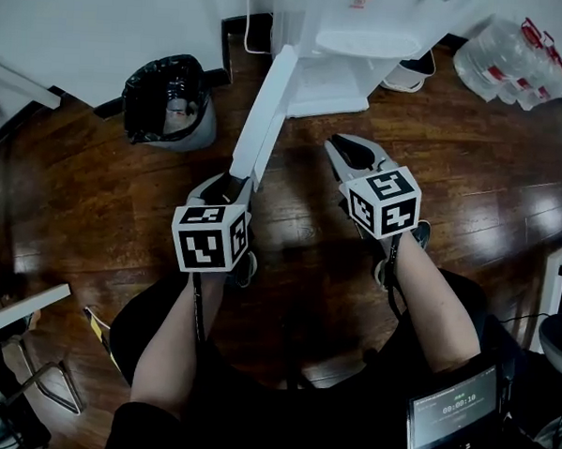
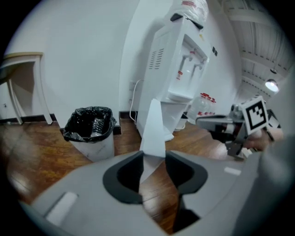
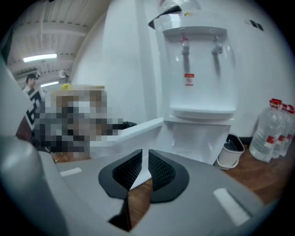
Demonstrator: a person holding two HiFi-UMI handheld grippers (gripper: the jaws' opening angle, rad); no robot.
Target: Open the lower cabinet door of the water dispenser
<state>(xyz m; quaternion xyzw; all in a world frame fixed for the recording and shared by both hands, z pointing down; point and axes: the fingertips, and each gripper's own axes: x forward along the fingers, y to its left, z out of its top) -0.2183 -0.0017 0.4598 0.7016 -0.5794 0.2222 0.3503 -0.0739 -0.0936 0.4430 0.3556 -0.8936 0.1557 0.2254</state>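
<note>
The white water dispenser (image 1: pixel 367 26) stands against the far wall. Its lower cabinet door (image 1: pixel 268 106) is swung wide open and points out over the wooden floor toward me. My left gripper (image 1: pixel 234 181) is at the door's free end. In the left gripper view the door's (image 2: pixel 154 129) edge fills the gap between the jaws of the left gripper (image 2: pixel 153 159), and both pads touch it. My right gripper (image 1: pixel 340 142) hovers to the right of the door, shut with nothing in it. The right gripper view looks past the shut right gripper (image 3: pixel 146 159) at the dispenser (image 3: pixel 198 69) and the door (image 3: pixel 133 131).
A bin lined with a black bag (image 1: pixel 167 100) stands left of the door by the wall. A small white bin (image 1: pixel 411 74) sits right of the dispenser, and large water bottles (image 1: pixel 510 62) stand in the far right corner. A table leg (image 2: pixel 44 97) is at the left.
</note>
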